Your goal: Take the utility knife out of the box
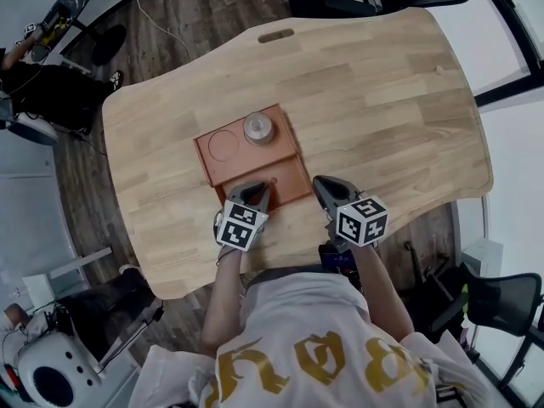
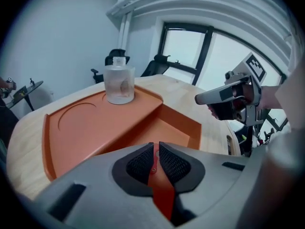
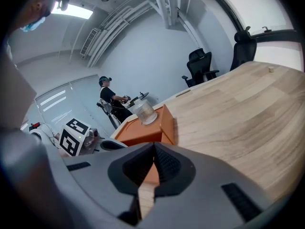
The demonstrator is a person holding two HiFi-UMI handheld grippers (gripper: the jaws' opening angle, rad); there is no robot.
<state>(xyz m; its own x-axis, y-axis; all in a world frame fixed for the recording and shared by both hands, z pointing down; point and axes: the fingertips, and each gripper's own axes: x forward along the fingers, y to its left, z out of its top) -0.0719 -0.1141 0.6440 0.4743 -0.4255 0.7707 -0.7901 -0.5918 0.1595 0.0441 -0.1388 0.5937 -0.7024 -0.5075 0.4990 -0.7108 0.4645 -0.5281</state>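
An orange box (image 1: 208,155) lies on the wooden table, with a flat raised half and a sunken compartment (image 2: 167,130) nearer to me. My left gripper (image 1: 259,191) hangs over the compartment's near edge, shut on a thin orange-red utility knife (image 2: 162,190) that runs back between its pads; most of the knife is hidden by the jaws. The jaws of my left gripper (image 2: 156,148) pinch it tight. Just right of the box, my right gripper (image 1: 324,185) is shut with nothing in it. Only wood and the box (image 3: 143,132) show past my right gripper (image 3: 153,149).
A clear glass jar (image 1: 258,128) (image 2: 118,84) stands on the box's raised half, beside a round recess (image 1: 223,144). The table's near edge is just under both grippers. Office chairs (image 3: 202,61) and a person (image 3: 109,99) with equipment stand beyond the table's far side.
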